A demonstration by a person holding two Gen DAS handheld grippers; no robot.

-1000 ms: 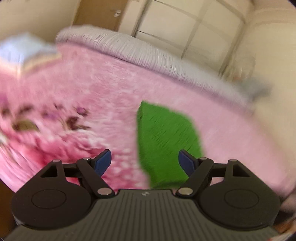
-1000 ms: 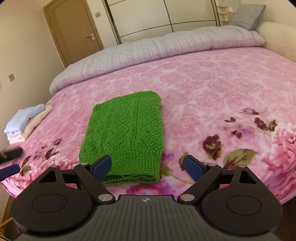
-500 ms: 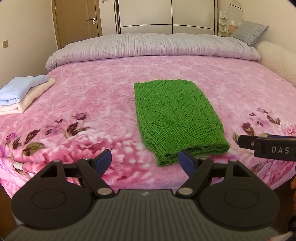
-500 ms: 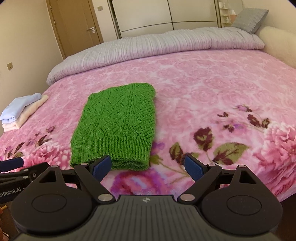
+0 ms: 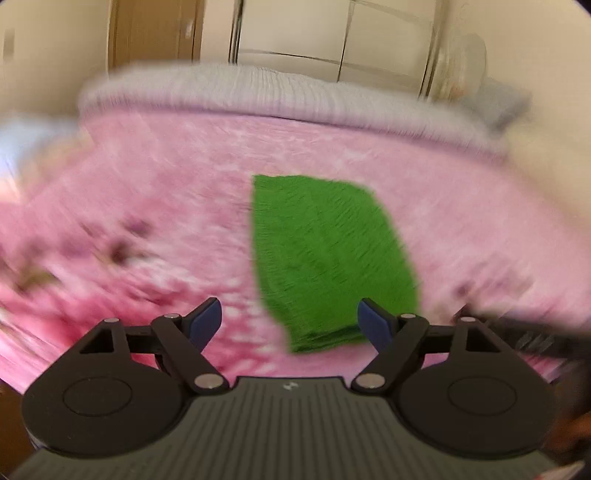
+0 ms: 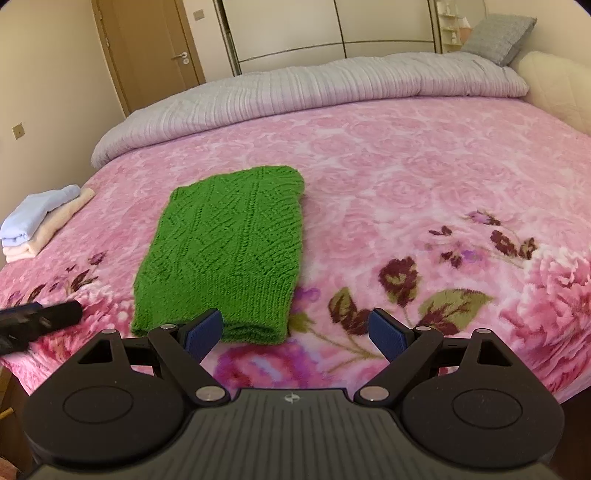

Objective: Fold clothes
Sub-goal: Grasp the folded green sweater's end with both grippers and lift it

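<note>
While sweater [image 6: 225, 251] lies folded; towels [image 6: 37, 221] well apart.

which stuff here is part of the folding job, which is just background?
Job:
green knitted sweater, folded on the pink blanket
left hand-held gripper and right hand-held gripper, both open, empty

Lying about:
blue and cream folded stack
grey duvet
grey pillow

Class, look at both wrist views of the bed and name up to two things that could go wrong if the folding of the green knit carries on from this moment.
1. The left wrist view is smeared by motion, so the left gripper may well misjudge where the green sweater's hem lies.

2. The sweater's near end lies close to the front edge of the pink blanket; a tug toward the open right gripper could drag it off the bed.
</note>
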